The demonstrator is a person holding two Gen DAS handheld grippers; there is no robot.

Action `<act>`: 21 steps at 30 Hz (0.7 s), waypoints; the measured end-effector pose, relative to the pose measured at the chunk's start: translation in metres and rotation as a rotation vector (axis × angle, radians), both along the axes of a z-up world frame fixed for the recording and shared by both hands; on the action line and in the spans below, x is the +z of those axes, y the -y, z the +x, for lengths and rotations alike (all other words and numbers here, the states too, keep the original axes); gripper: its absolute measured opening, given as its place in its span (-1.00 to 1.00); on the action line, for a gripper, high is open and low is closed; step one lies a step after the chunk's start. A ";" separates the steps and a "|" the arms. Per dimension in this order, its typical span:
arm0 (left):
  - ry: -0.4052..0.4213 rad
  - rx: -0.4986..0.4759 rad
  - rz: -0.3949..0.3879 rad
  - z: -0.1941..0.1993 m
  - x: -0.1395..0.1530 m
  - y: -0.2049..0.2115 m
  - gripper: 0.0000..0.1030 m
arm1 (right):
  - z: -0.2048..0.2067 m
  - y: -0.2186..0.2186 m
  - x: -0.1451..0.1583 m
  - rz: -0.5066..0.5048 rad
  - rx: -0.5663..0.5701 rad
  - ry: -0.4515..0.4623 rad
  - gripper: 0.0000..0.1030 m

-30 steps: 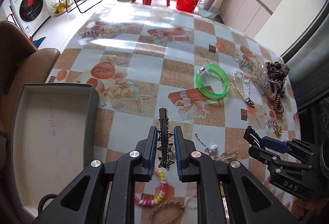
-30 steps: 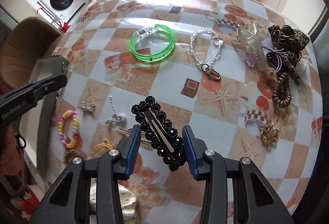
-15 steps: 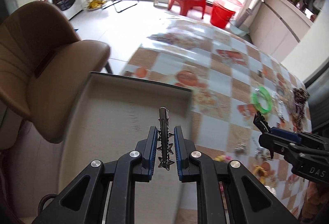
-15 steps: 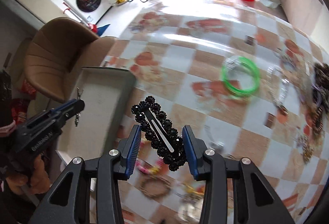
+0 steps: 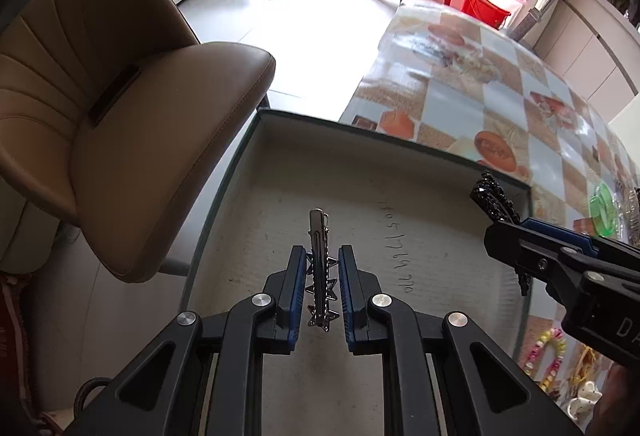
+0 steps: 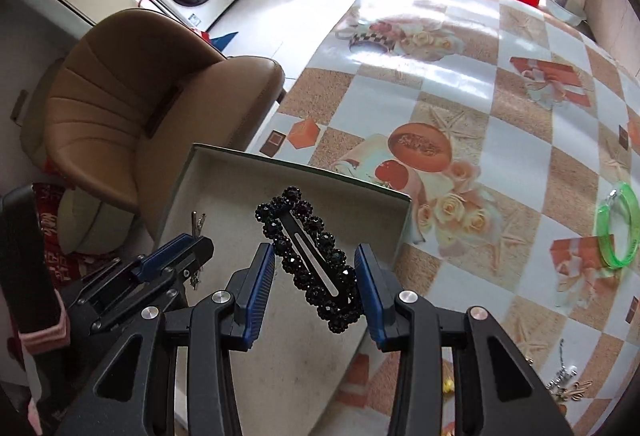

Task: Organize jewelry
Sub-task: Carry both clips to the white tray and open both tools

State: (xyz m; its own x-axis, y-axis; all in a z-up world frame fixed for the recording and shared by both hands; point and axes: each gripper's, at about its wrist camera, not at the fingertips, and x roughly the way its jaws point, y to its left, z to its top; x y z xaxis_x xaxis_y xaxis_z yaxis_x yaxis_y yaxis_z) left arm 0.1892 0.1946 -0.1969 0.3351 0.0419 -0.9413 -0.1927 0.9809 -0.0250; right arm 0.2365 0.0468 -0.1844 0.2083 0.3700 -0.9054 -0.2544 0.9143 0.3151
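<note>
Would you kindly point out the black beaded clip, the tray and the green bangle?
black beaded clip (image 6: 310, 256): right wrist view, middle beads.
tray (image 5: 400, 144): left wrist view, far rim.
green bangle (image 6: 618, 226): right wrist view, band.

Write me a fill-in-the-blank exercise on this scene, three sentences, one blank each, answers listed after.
1. The left gripper holds a slim metal clip with ____-shaped studs over the tray.
2. The right gripper holds a beaded hair clip whose colour is ____.
3. The bangle lying on the tablecloth is ____ in colour.

Missing words: star; black; green
</note>
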 end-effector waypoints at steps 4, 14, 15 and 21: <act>-0.020 -0.010 0.007 0.000 -0.009 0.000 -0.62 | 0.004 -0.004 -0.014 -0.040 -0.014 -0.016 -0.14; -0.026 -0.033 0.035 0.003 -0.017 0.012 -0.52 | 0.009 -0.014 -0.029 -0.096 -0.014 -0.037 -0.11; -0.024 -0.028 0.052 0.003 -0.016 0.013 -0.22 | 0.010 -0.014 -0.031 -0.100 -0.016 -0.041 -0.11; 0.007 -0.011 0.084 0.003 -0.009 0.013 0.44 | 0.010 -0.018 -0.032 -0.080 -0.017 -0.044 -0.03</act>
